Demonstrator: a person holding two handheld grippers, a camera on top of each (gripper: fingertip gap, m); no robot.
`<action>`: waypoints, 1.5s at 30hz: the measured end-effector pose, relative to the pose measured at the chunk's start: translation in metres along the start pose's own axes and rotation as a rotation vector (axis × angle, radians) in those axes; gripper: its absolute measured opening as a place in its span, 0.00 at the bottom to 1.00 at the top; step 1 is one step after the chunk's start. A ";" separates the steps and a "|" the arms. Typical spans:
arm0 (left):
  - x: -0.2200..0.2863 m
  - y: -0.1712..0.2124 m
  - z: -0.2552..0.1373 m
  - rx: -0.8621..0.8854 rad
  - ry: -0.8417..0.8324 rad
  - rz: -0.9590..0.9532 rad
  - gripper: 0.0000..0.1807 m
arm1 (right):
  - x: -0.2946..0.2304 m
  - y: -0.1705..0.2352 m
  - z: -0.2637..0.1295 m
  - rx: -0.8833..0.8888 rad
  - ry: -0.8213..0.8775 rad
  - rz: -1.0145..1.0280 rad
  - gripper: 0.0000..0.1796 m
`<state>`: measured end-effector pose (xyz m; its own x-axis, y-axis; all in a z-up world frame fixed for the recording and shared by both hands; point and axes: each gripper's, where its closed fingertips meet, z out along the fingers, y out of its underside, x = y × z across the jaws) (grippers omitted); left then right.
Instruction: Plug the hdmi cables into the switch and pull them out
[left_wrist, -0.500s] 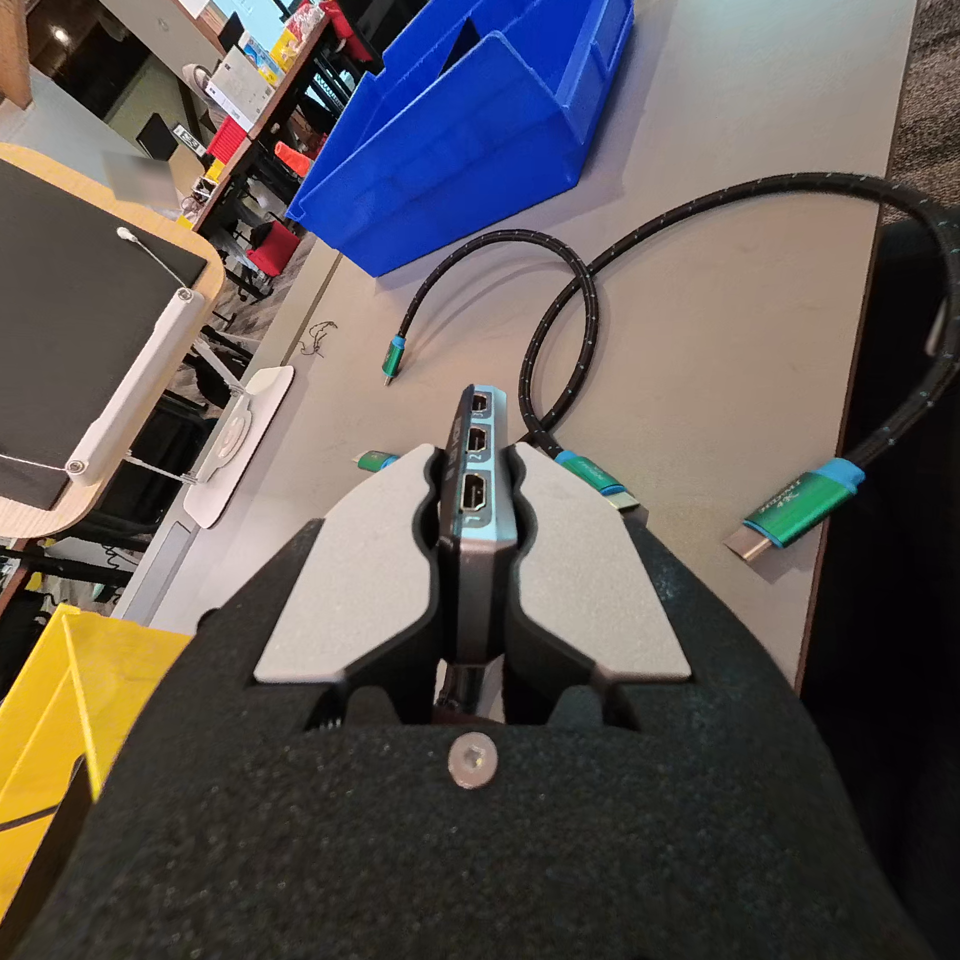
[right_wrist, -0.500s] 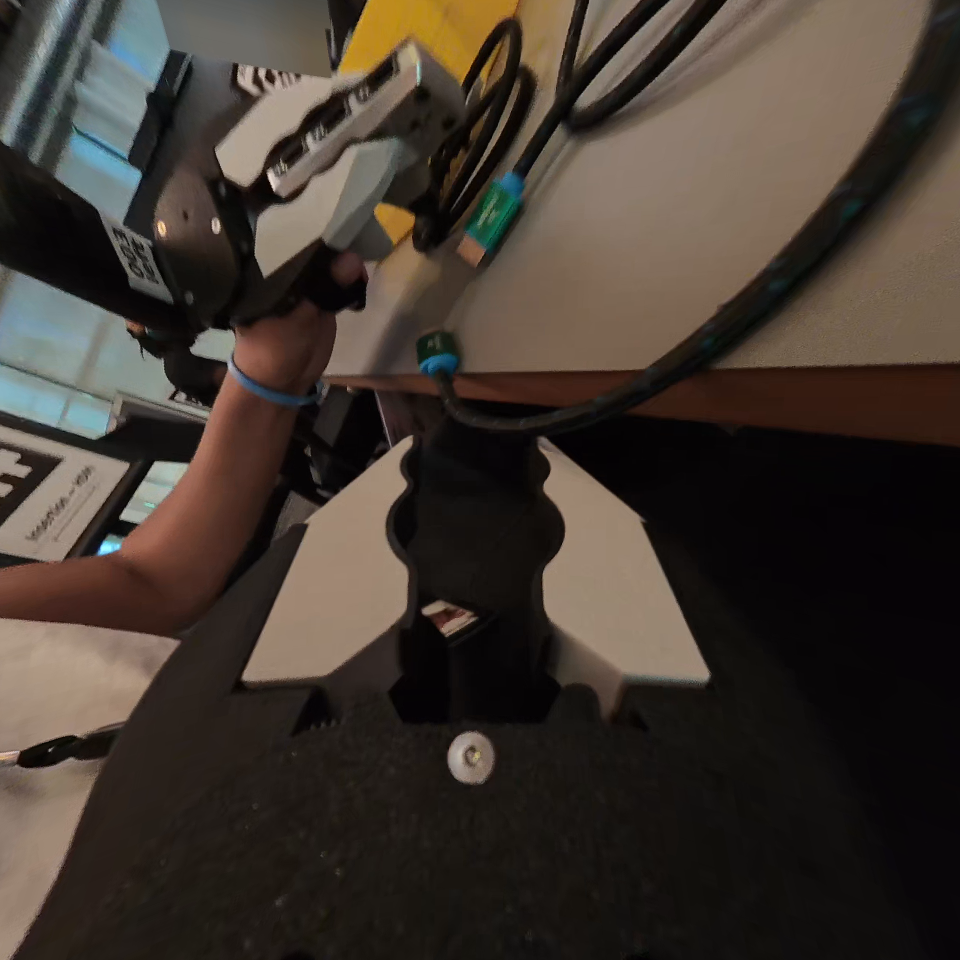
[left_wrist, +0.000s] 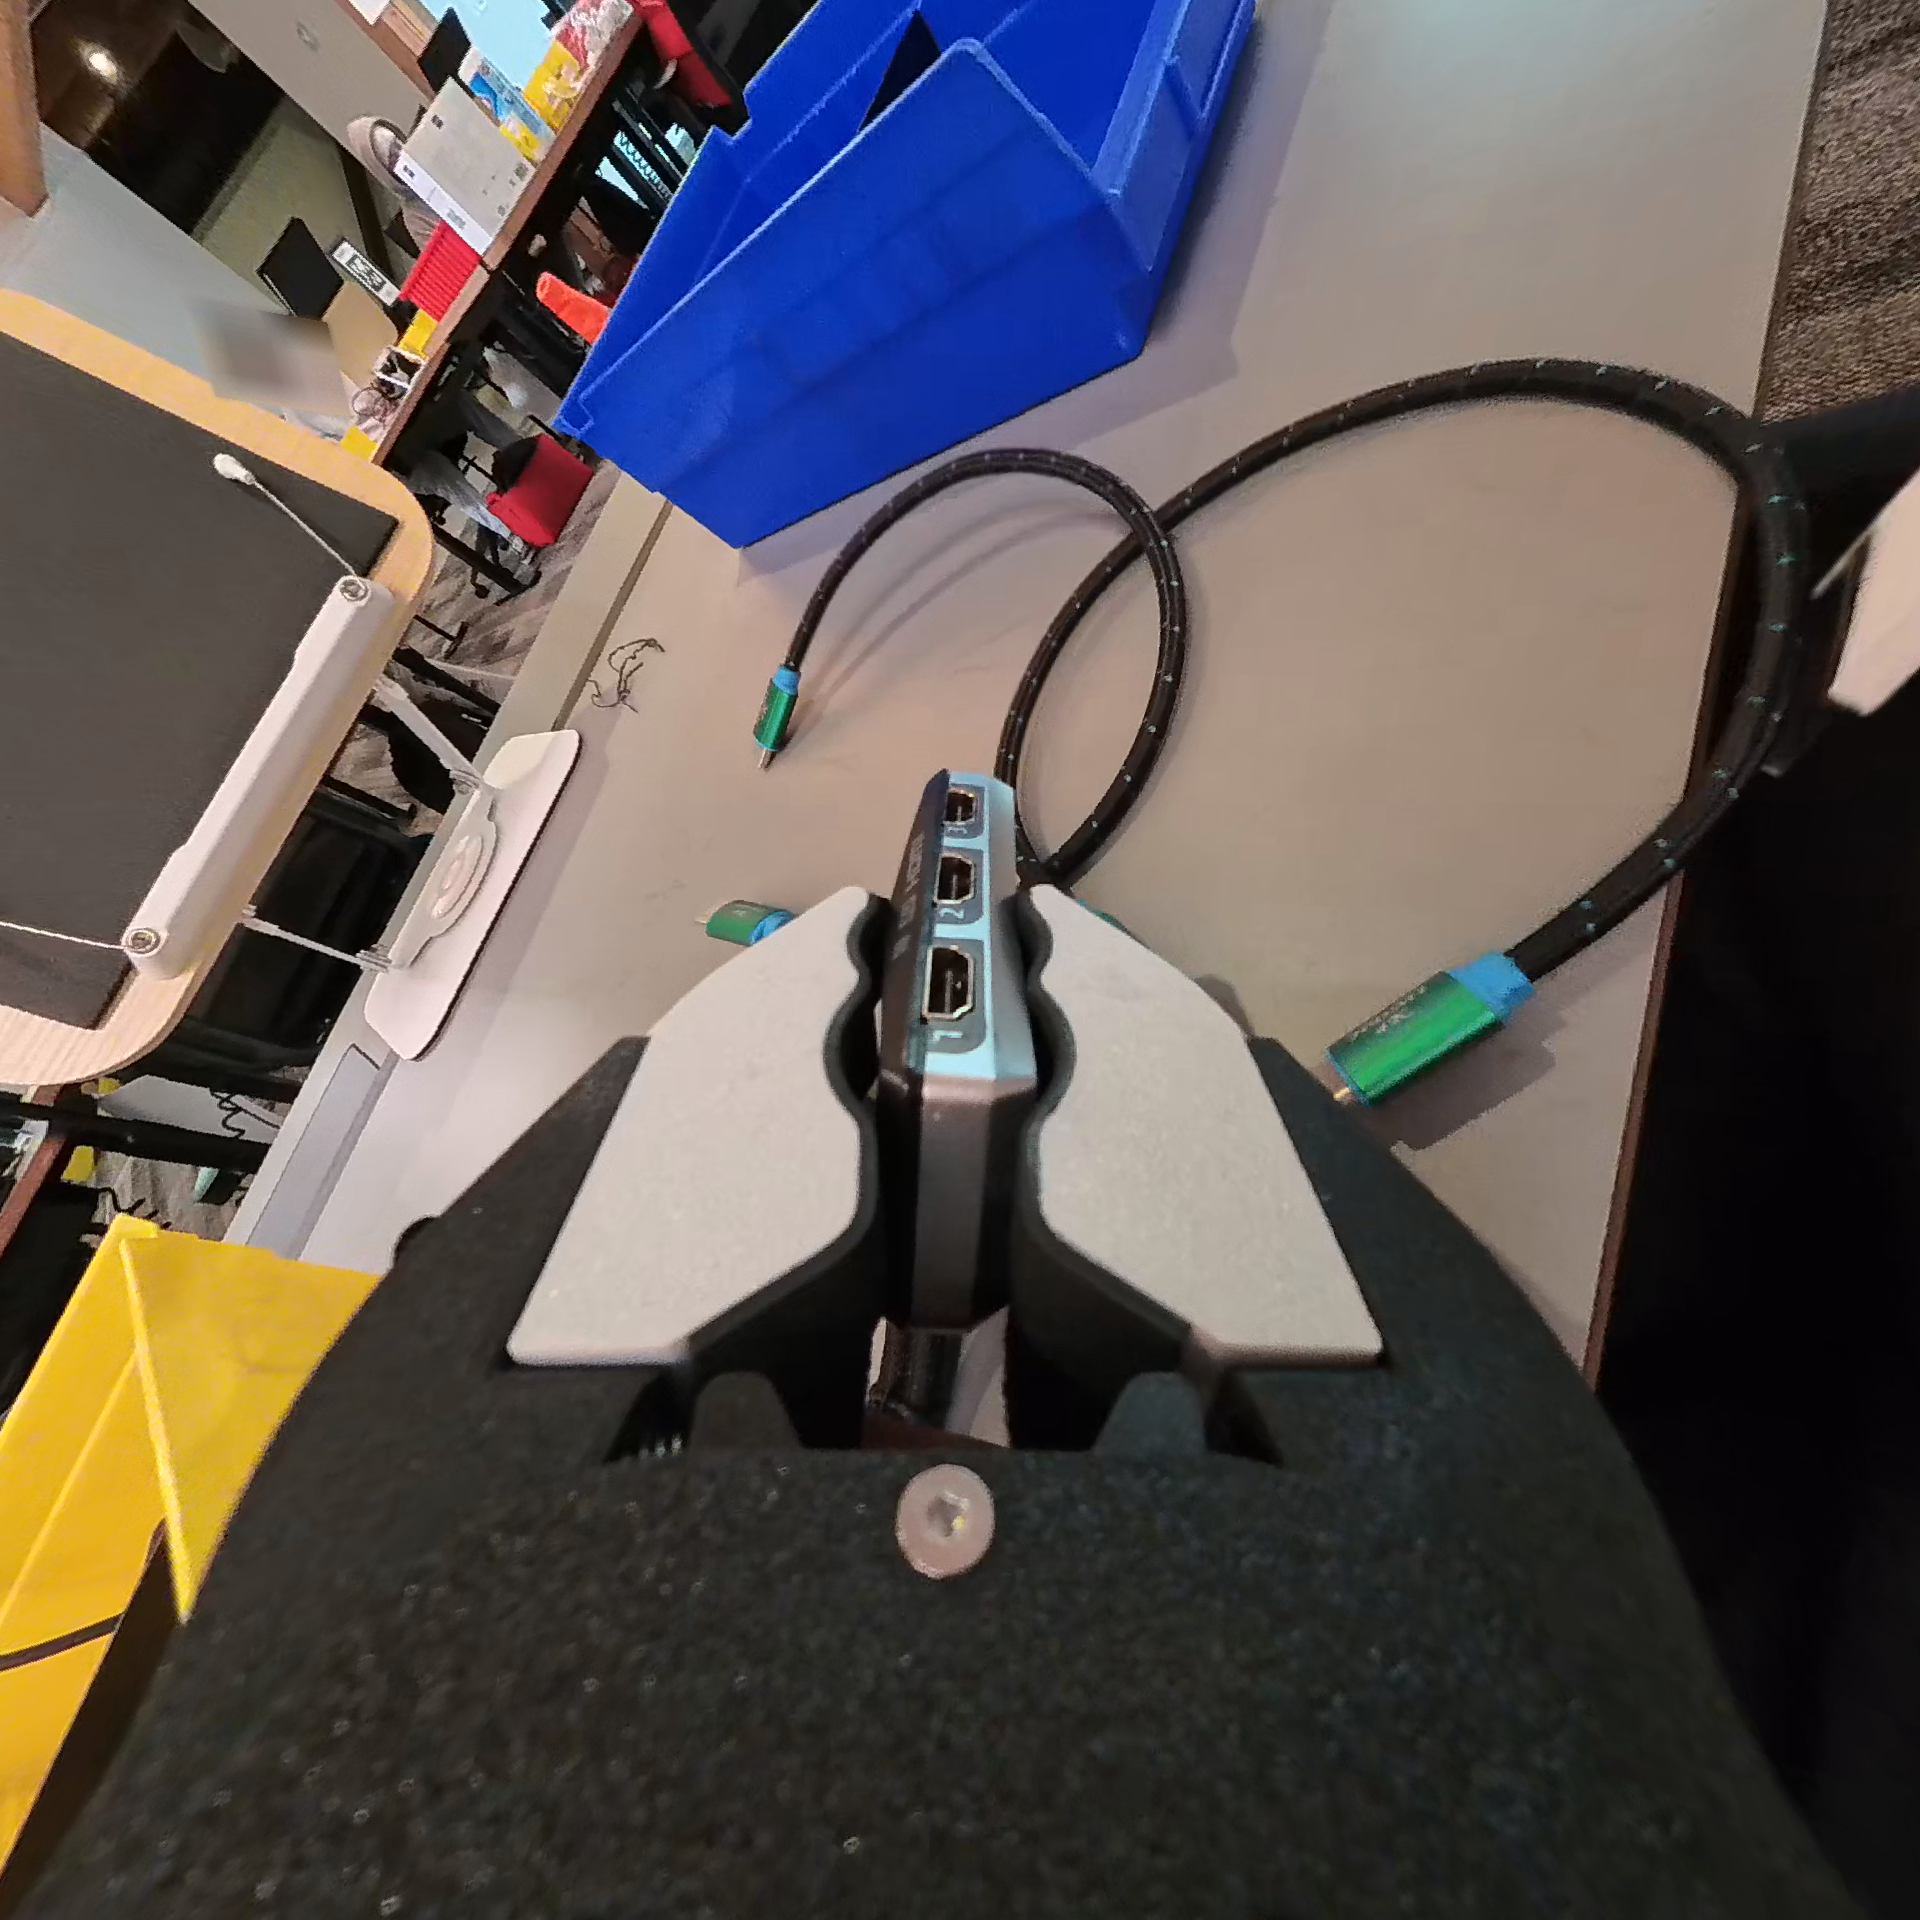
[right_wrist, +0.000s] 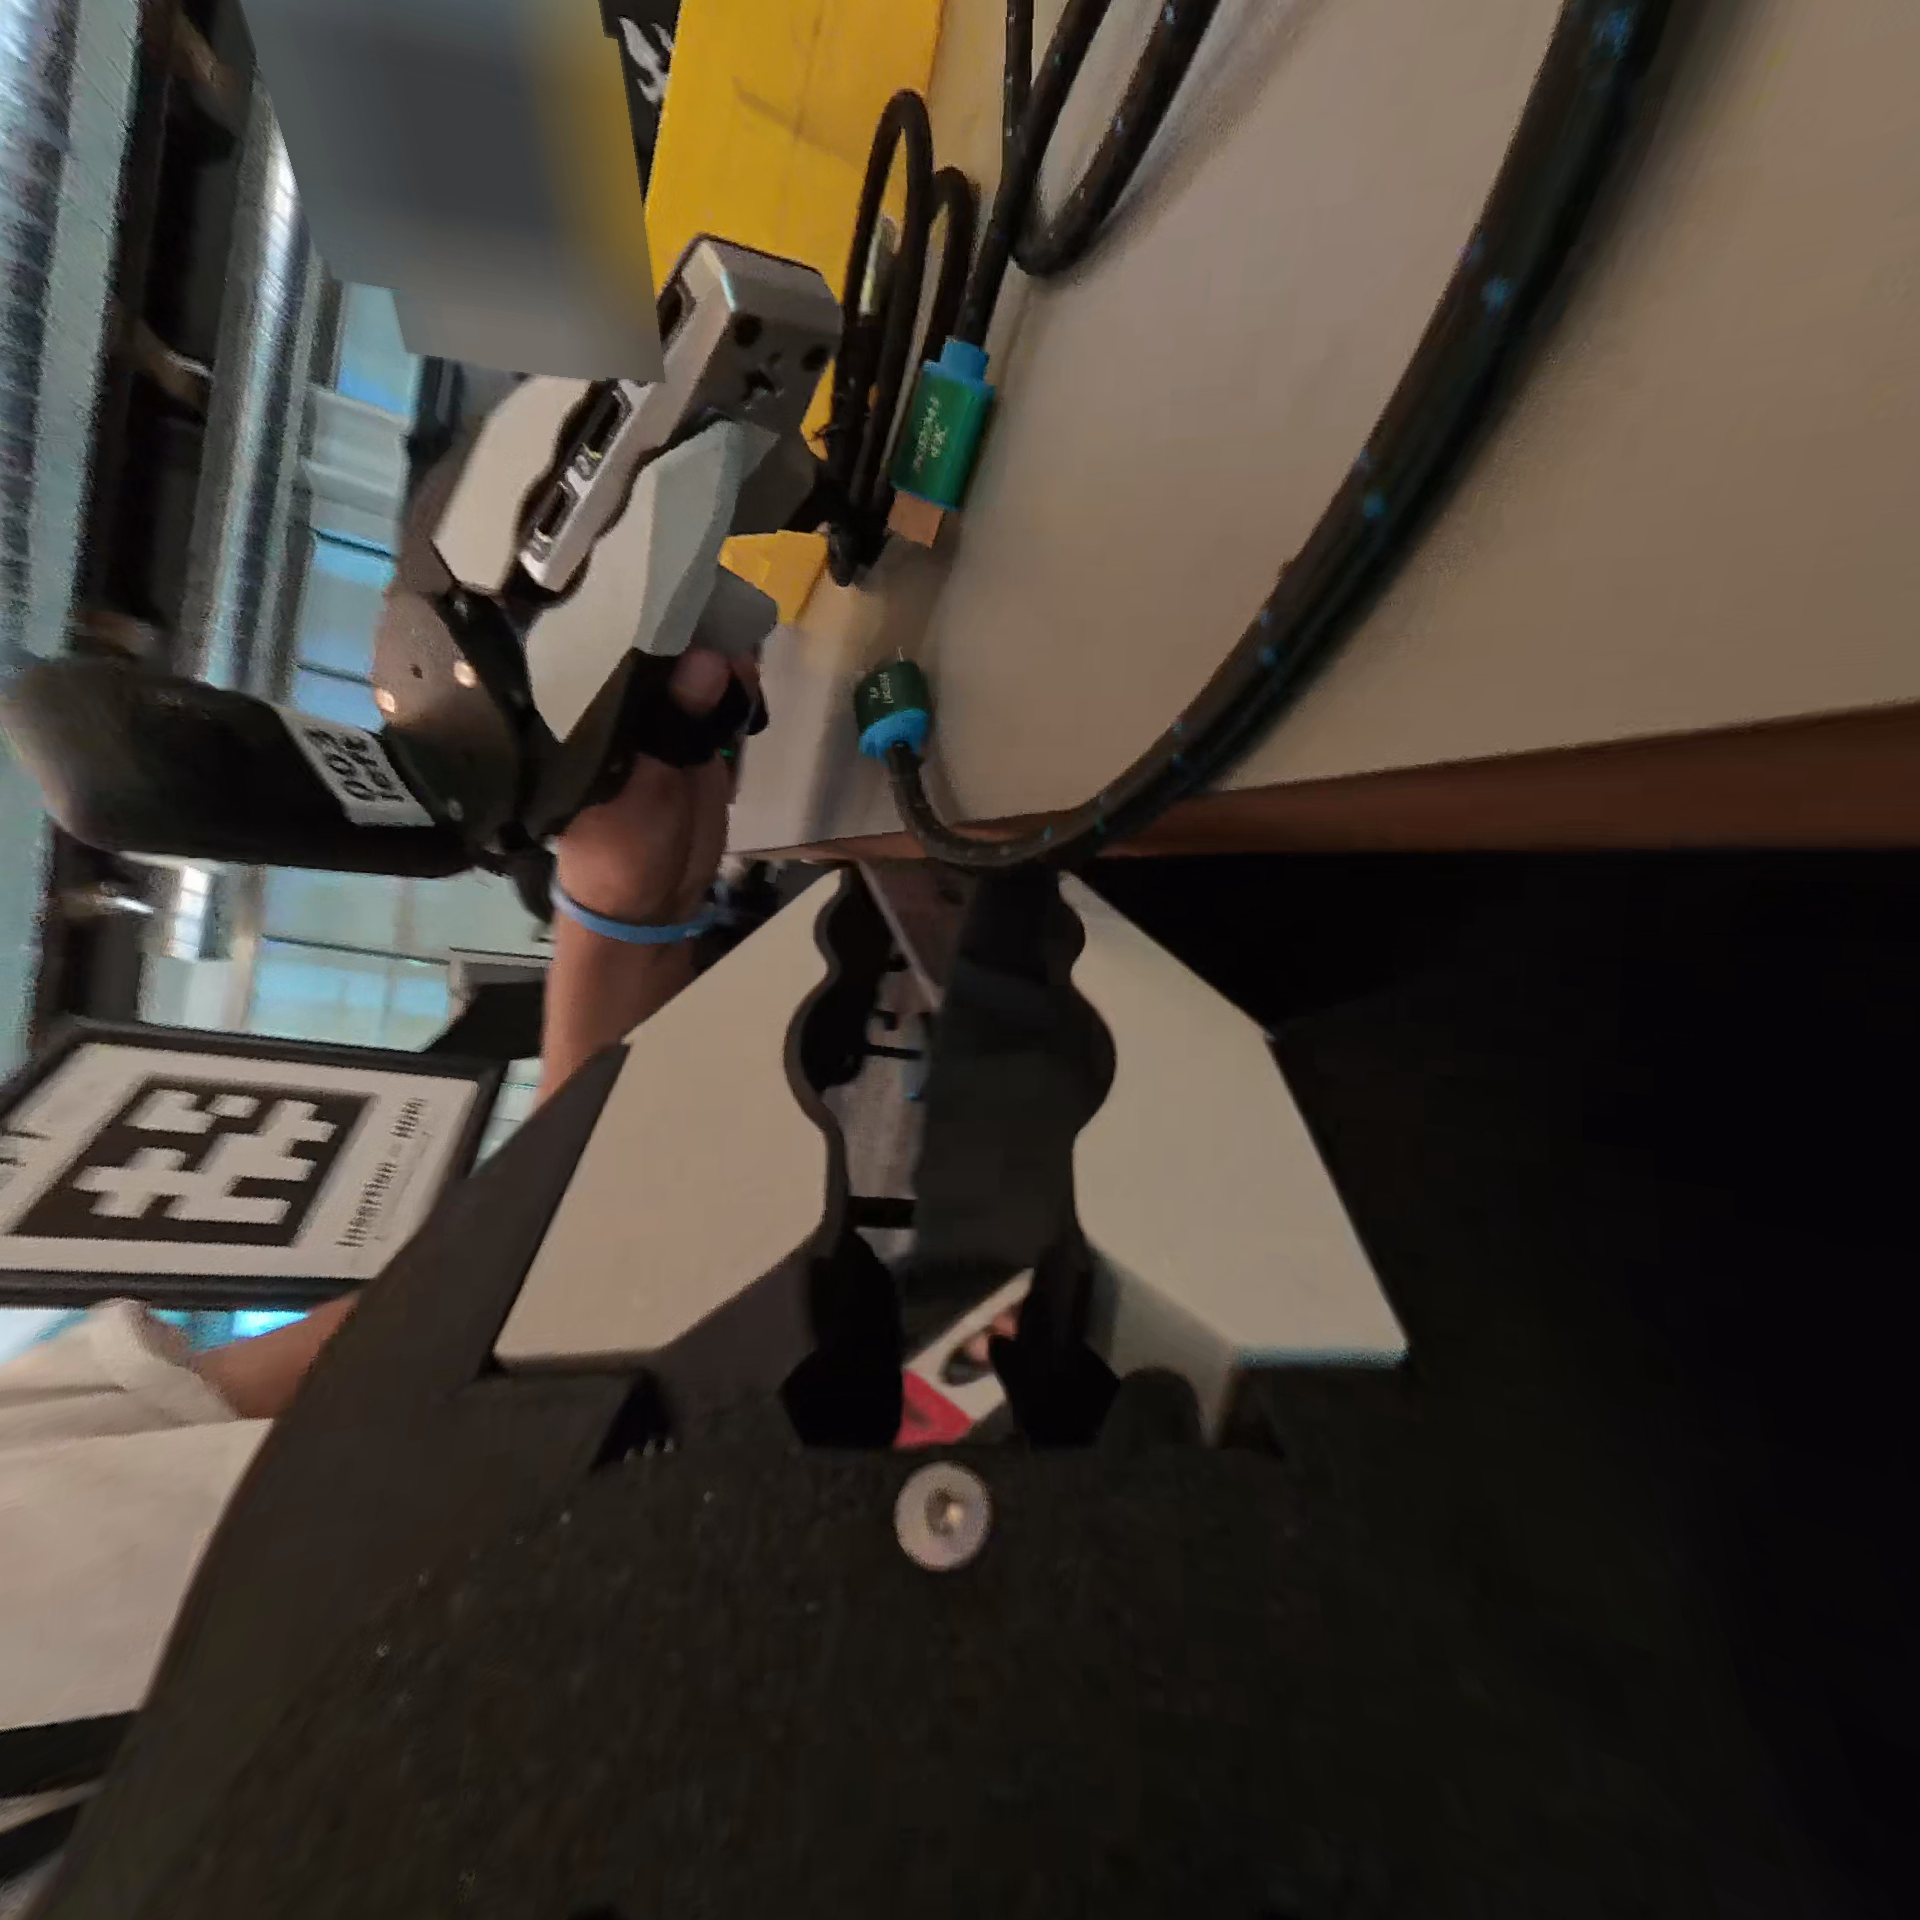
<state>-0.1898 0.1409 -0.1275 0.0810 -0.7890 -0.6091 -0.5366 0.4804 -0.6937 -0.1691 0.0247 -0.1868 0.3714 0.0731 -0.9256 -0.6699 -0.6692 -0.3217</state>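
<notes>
The switch (left_wrist: 961, 1049) sits on edge between my left tongs (left_wrist: 951, 997), pinched across its two flat faces, ports turned up and away from the desk (left_wrist: 1351, 727). Three ports show along the exposed edge, all vacant. I judge it a light, rigid metal box with smooth sides; it could slip or twist under insertion force, so the present grip low on the body, clear of the ports, is sound and should be kept firm.

The nearest HDMI plug (left_wrist: 1429, 1023) lies on the desk just right of the left tongs, green shell with a blue collar, close to the desk's edge. Its braided cable (left_wrist: 1756, 582) arcs away and runs past the edge. I judge the cable stiff and springy, likely to tug a plug off line. The shell is the place to take hold, across its broad faces, not the braid. A second plug (left_wrist: 779, 707) lies farther off toward the blue bin (left_wrist: 883, 260); a third (left_wrist: 743, 920) shows partly behind the left tongs.

My right tongs (right_wrist: 951, 1049) are spread and hold nothing, hanging below the desk edge, near the plug that overhangs it. In the right wrist view the left tongs and the person's hand (right_wrist: 644, 810) are visible beyond.

Nothing is plugged in yet.
</notes>
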 end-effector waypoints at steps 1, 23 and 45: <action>0.000 0.000 0.000 0.000 0.000 0.000 0.12 | -0.006 0.000 0.001 0.007 -0.030 0.055 0.20; -0.011 -0.006 -0.007 0.046 -0.041 -0.010 0.12 | -0.063 -0.037 -0.015 0.135 -0.020 -0.268 0.04; -0.003 -0.015 -0.010 0.111 -0.055 0.142 0.12 | -0.114 -0.086 -0.014 -0.010 -0.143 -0.981 0.04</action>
<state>-0.1905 0.1318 -0.1113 0.0580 -0.6896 -0.7219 -0.4505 0.6272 -0.6353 -0.1446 0.0635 -0.0503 0.6772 0.6863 -0.2653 -0.1010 -0.2705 -0.9574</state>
